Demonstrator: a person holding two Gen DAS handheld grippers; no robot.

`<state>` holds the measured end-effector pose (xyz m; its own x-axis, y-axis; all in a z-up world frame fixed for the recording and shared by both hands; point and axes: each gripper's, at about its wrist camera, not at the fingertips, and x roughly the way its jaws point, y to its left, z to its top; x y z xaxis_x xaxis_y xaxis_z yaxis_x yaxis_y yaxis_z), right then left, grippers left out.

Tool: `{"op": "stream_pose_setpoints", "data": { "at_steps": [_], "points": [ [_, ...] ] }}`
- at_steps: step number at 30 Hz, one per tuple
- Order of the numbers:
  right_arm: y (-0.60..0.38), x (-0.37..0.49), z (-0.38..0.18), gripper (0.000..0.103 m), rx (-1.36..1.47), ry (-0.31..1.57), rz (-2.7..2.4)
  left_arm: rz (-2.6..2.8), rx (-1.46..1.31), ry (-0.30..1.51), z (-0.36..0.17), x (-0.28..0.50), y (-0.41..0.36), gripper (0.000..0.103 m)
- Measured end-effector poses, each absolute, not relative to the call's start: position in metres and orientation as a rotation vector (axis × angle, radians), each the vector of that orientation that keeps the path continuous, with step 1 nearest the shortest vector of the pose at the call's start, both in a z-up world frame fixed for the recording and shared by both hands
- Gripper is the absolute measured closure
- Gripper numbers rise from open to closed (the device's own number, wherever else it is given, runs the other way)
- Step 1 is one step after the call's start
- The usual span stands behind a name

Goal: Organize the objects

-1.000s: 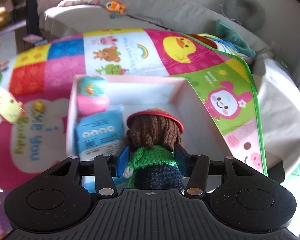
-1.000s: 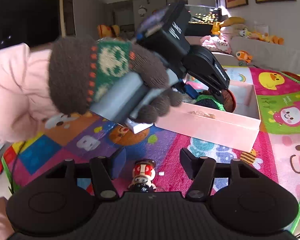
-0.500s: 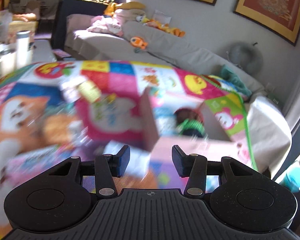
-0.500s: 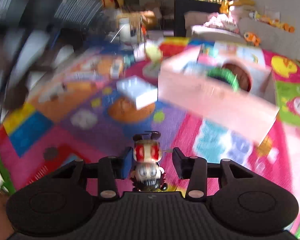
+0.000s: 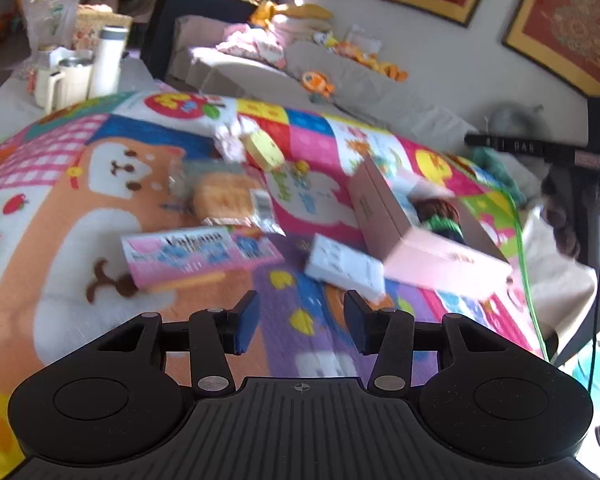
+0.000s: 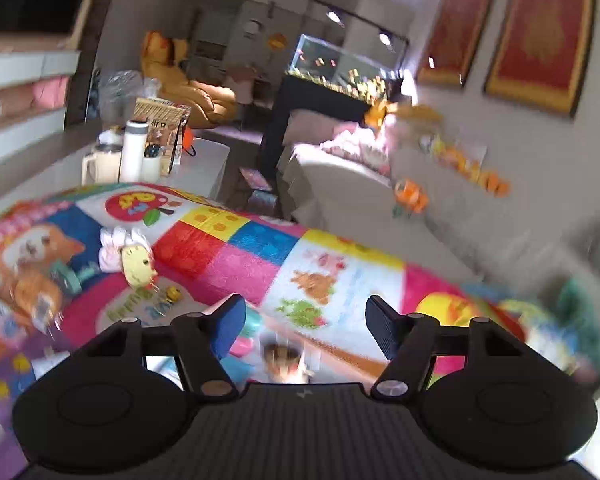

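In the left wrist view my left gripper is open and empty above the colourful play mat. The pink box lies ahead to the right with the knitted doll inside. A white block, a pink packet and an orange snack bag lie on the mat. In the right wrist view my right gripper is open over the box, and a small blurred figure lies below, between the fingers and not touching them.
A yellow plush and white cloth lie on the mat's far side. A grey sofa with toys runs along the wall. Cups and a bottle stand on a side table at left.
My left gripper let go of the knitted doll in the box and drew back to the left. My right gripper carried the small figure over the box and opened.
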<state>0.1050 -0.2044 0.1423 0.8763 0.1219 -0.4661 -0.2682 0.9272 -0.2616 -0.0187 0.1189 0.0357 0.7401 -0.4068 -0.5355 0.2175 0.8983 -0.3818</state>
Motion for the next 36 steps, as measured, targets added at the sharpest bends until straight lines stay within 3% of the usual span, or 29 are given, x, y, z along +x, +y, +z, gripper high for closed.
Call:
{"op": "stream_pose_setpoints", "data": {
  "at_steps": [7, 10, 12, 19, 20, 23, 28, 36],
  "points": [
    [-0.154, 0.142, 0.123, 0.031, -0.068, 0.673, 0.354, -0.155, -0.464, 0.417, 0.012, -0.004, 0.147, 0.053],
    [-0.105, 0.168, 0.114, 0.023, 0.004, 0.754, 0.411, -0.155, -0.574, 0.378, -0.002, -0.004, 0.161, 0.053],
    [-0.068, 0.188, 0.106, 0.017, -0.015, 0.778, 0.434, -0.164, -0.623, 0.358, -0.002, -0.005, 0.169, 0.053],
    [0.024, 0.28, 0.057, 0.017, -0.104, 0.836, 0.339, -0.185, -0.653, 0.344, -0.005, -0.007, 0.173, 0.053],
    [0.029, 0.292, 0.047, 0.019, -0.106, 0.874, 0.324, -0.186, -0.667, 0.344, -0.006, -0.007, 0.175, 0.053],
    [0.034, 0.303, 0.028, 0.047, -0.193, 0.926, 0.288, -0.173, -0.72, 0.335, -0.009, -0.008, 0.183, 0.053],
    [0.006, 0.266, 0.033, 0.064, -0.244, 0.948, 0.333, -0.146, -0.784, 0.34, -0.014, -0.006, 0.192, 0.053],
    [-0.027, 0.139, 0.042, 0.065, -0.305, 0.968, 0.503, -0.14, -0.724, 0.34, -0.01, -0.006, 0.184, 0.053]
  ]
}}
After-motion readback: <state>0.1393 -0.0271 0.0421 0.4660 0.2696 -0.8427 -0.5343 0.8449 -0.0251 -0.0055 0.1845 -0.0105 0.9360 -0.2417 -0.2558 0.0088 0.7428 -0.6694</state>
